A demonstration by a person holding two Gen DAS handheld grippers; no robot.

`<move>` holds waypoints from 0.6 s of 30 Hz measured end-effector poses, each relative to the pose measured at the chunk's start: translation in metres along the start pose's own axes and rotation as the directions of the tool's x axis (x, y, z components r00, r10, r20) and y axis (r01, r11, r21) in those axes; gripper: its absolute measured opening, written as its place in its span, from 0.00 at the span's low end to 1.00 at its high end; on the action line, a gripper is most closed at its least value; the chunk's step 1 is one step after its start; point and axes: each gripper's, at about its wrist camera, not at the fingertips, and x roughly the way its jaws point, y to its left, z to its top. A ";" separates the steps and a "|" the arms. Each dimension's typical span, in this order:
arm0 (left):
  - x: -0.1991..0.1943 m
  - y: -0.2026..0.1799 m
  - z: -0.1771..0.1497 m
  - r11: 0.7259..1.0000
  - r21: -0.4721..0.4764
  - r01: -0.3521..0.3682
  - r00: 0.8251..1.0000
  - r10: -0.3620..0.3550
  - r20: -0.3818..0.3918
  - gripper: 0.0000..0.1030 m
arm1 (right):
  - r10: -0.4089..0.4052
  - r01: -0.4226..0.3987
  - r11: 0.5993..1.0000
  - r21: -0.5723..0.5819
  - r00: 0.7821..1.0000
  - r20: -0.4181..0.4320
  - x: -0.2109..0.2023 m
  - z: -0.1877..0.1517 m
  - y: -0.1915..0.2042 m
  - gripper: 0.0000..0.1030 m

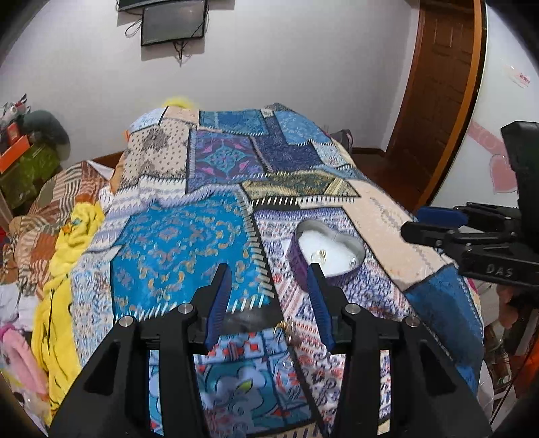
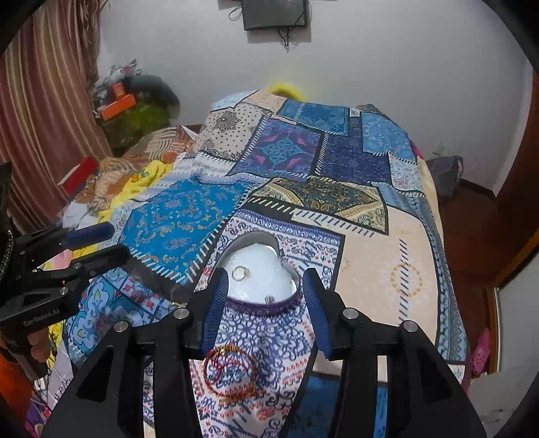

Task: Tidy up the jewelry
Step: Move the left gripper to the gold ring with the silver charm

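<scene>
A heart-shaped tin box [image 2: 259,269] with a purple wall and a white lining lies open on the patchwork bedspread [image 2: 370,256]. A gold ring [image 2: 240,273] and a small stud [image 2: 269,299] lie inside it. Red and gold bangles [image 2: 230,372] lie on the bedspread in front of the box. My right gripper [image 2: 266,279] is open and empty, its fingers on either side of the box's near end. My left gripper [image 1: 269,273] is open and empty, left of the box [image 1: 328,249]. A small gold piece [image 1: 283,325] lies between its fingers.
Yellow cloth [image 1: 67,269] and piled clothes lie on the bed's left side. Orange boxes [image 2: 118,101] sit at the back left. A wooden door [image 1: 438,101] stands at the right. A screen [image 1: 173,22] hangs on the wall.
</scene>
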 end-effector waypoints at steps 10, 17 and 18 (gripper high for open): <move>0.018 -0.006 -0.047 0.999 -0.008 0.045 0.993 -0.045 -0.113 0.44 | -0.018 0.019 1.000 0.023 0.998 -0.060 0.006 -0.038 0.004 0.41; 0.037 -0.021 -0.067 0.994 0.000 0.109 0.979 -0.108 -0.172 0.44 | -0.045 0.047 0.999 0.021 0.995 -0.090 0.009 -0.061 0.003 0.41; 0.040 -0.022 -0.068 0.993 -0.008 0.117 0.978 -0.117 -0.176 0.42 | -0.050 0.052 0.998 0.020 0.994 -0.092 0.010 -0.063 0.002 0.41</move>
